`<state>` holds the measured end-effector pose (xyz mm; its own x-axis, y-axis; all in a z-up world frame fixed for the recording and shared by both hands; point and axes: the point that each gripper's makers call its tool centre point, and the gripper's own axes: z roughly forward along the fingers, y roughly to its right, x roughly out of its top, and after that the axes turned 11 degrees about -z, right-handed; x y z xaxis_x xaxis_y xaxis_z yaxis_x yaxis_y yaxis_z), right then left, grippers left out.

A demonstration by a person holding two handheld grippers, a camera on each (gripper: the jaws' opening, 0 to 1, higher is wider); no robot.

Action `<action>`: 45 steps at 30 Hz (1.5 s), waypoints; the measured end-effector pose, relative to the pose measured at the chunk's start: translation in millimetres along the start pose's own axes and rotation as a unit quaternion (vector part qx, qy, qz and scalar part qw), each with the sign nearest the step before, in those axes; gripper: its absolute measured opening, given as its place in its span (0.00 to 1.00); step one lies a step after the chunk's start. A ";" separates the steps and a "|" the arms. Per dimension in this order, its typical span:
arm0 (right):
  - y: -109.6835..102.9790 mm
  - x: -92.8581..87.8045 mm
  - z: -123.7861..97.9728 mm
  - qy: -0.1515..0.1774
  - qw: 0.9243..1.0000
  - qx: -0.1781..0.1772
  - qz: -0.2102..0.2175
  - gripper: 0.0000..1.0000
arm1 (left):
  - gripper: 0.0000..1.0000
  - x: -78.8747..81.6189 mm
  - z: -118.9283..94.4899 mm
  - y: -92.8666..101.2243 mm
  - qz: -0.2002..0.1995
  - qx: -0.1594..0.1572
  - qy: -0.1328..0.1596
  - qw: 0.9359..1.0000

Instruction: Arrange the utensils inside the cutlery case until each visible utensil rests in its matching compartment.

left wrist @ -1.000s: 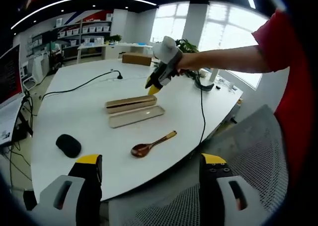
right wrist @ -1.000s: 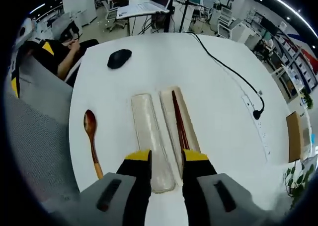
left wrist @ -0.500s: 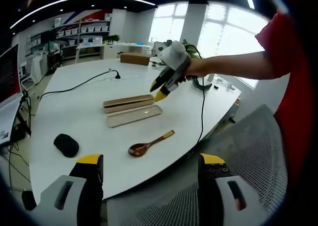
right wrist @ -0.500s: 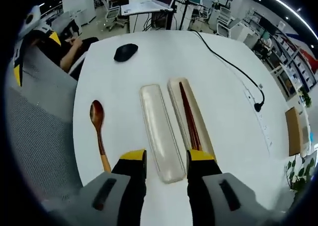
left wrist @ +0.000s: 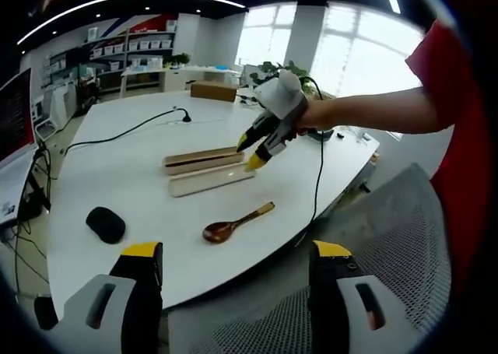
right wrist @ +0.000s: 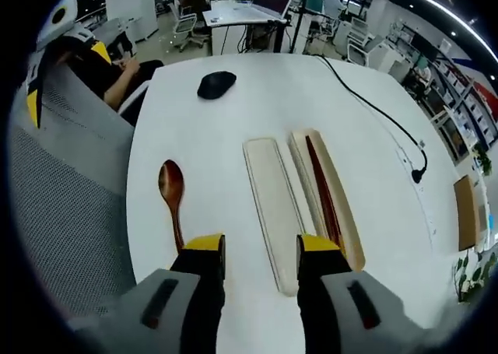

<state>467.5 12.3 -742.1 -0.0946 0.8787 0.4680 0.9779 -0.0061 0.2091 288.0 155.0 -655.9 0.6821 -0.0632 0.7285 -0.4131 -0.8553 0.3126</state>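
Observation:
An open beige cutlery case tray [right wrist: 336,202] lies on the white table [right wrist: 233,113] with dark red chopsticks [right wrist: 321,189] inside. Its flat lid [right wrist: 274,202] lies alongside, to the left. A brown wooden spoon [right wrist: 173,200] rests on the table left of the lid, bowl pointing away. My right gripper [right wrist: 261,247] hovers open above the lid's near end, holding nothing. In the left gripper view, tray [left wrist: 201,159], lid [left wrist: 210,181] and spoon [left wrist: 237,224] lie mid-table, with the right gripper [left wrist: 249,153] over the case's right end. My left gripper [left wrist: 236,250] stands open and empty, well short of the table.
A black mouse [right wrist: 217,84] sits at the table's far end, and a black cable [right wrist: 373,117] runs along the right side. A grey mesh chair [right wrist: 62,206] stands at the table's left edge. A cardboard box [left wrist: 212,92] and shelves are farther off.
My right gripper has drifted along the case toward its near end and sideways toward the lid and spoon, jaws slightly wider. The utensils, case and left gripper have stayed put.

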 end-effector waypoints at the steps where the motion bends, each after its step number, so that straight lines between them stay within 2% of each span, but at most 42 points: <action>1: -1.1 -0.2 -0.1 0.000 1.000 0.001 0.000 0.34 | 0.78 -0.4 0.1 0.5 0.000 0.000 -0.001 1.000; 5: -5.4 -1.2 -1.4 0.000 1.000 -0.001 -0.001 0.34 | 0.73 3.0 0.6 3.4 0.013 -0.009 0.004 1.000; 9: -12.2 3.3 0.8 0.021 0.999 -0.006 0.027 0.30 | 0.77 -4.2 1.0 2.1 0.009 -0.009 -0.011 1.000; 14: -21.7 2.5 10.3 0.018 1.000 -0.010 0.014 0.24 | 0.73 -5.4 0.6 2.5 -0.001 -0.008 -0.012 1.000; 17: -35.4 5.7 16.5 0.012 1.000 0.001 0.002 0.26 | 0.74 -6.7 0.5 1.8 0.002 -0.003 -0.014 1.000; 22: -34.2 14.6 19.5 0.019 1.000 0.005 0.008 0.30 | 0.76 4.3 0.2 -1.8 -0.005 -0.003 0.005 1.000; 25: -34.5 17.1 21.5 0.024 1.000 0.008 0.007 0.30 | 0.77 2.5 2.9 0.9 -0.002 -0.006 -0.004 1.000; 27: -39.1 20.7 24.3 0.033 0.999 0.013 -0.009 0.26 | 0.77 -4.8 1.6 0.7 0.002 -0.001 -0.016 1.000; 30: -44.4 21.1 31.4 0.033 0.999 0.022 -0.004 0.26 | 0.77 -3.1 -0.1 -4.8 -0.004 0.010 -0.009 1.000; 33: -45.7 22.8 36.0 0.041 0.999 0.016 -0.007 0.21 | 0.77 -1.6 -1.2 -6.1 -0.004 0.017 -0.003 1.000; 37: -53.8 21.1 42.3 0.047 0.999 0.024 -0.007 0.22 | 0.77 -1.6 0.6 -5.3 -0.002 0.014 -0.009 1.000; 42: -63.1 16.0 40.4 0.047 0.998 0.028 -0.014 0.25 | 0.77 -2.8 1.2 -5.6 -0.002 0.011 -0.014 1.000; 45: -69.4 15.9 35.6 0.056 0.998 0.032 0.011 0.23 | 0.77 -2.3 1.5 -4.8 0.000 0.011 -0.014 1.000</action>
<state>404.8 43.7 -779.7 -0.0898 0.8194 0.5662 0.9896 0.0090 0.1439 289.3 158.6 -660.0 0.6990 -0.0775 0.7109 -0.3997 -0.8667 0.2984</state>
